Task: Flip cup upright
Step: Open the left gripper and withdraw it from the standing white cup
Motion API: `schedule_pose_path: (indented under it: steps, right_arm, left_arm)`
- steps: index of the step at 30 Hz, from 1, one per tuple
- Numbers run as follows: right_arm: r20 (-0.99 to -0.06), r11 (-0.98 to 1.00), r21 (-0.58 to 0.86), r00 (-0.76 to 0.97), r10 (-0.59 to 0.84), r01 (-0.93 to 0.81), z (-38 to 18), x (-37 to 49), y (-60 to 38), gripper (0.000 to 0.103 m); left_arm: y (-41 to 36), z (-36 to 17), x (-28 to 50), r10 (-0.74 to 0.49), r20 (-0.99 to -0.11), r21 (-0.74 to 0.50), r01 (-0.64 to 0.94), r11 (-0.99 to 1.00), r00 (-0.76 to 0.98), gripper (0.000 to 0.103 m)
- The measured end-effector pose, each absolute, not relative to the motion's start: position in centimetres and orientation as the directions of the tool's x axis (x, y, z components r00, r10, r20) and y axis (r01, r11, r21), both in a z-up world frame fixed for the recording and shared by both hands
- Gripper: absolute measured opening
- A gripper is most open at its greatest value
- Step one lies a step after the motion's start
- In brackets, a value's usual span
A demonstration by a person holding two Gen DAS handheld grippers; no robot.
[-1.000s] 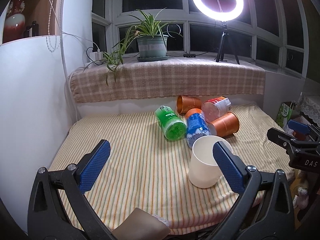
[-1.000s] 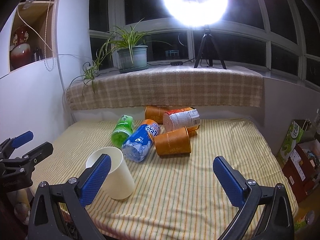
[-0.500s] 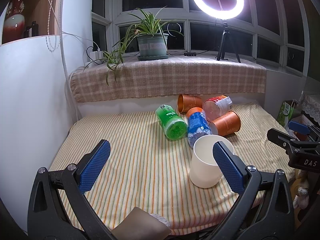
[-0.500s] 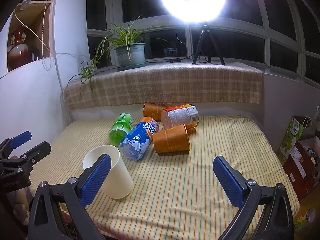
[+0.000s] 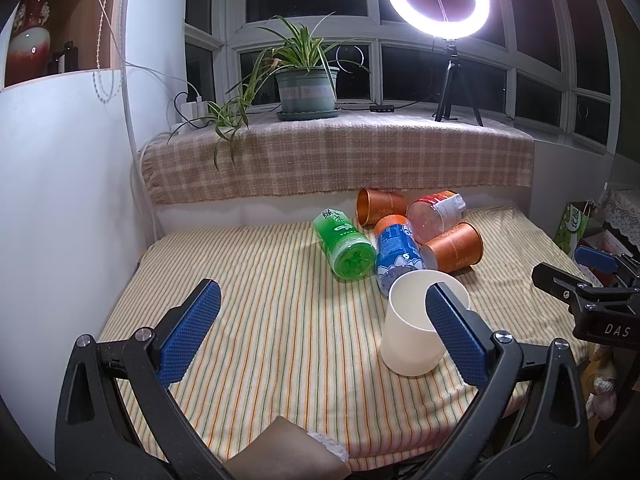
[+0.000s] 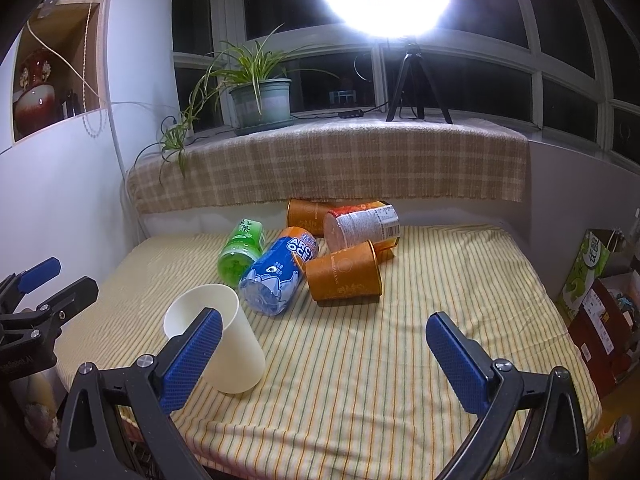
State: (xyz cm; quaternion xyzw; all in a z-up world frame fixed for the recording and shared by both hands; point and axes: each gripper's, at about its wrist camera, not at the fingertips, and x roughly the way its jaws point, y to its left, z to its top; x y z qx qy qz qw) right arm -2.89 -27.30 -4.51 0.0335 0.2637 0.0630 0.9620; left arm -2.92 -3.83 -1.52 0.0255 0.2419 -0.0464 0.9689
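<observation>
white cup (image 5: 416, 332) standing upright lower right of frame | left gripper (image 5: 320, 330) spreading wide, empty | right gripper (image 6: 320, 350) spreading wide, empty

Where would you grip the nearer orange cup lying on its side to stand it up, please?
Probably across the middle of the nearer orange cup, with the open right gripper coming down from above. Its side wall lies exposed on top, while the blue bottle crowds its left end, so jaws should straddle front to back.
</observation>
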Motion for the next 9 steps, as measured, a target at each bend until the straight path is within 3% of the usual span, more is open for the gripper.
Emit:
schedule_pose_path:
  steps: [9]
  right_arm:
    - [-0.514,0.989,0.100,0.846,0.141,-0.105,-4.73,-2.67,-27.22,0.103]
  left_arm:
    - [-3.25,-1.92,-2.68,-0.062,-0.465,0.035,0.088,0.995,0.883,0.103]
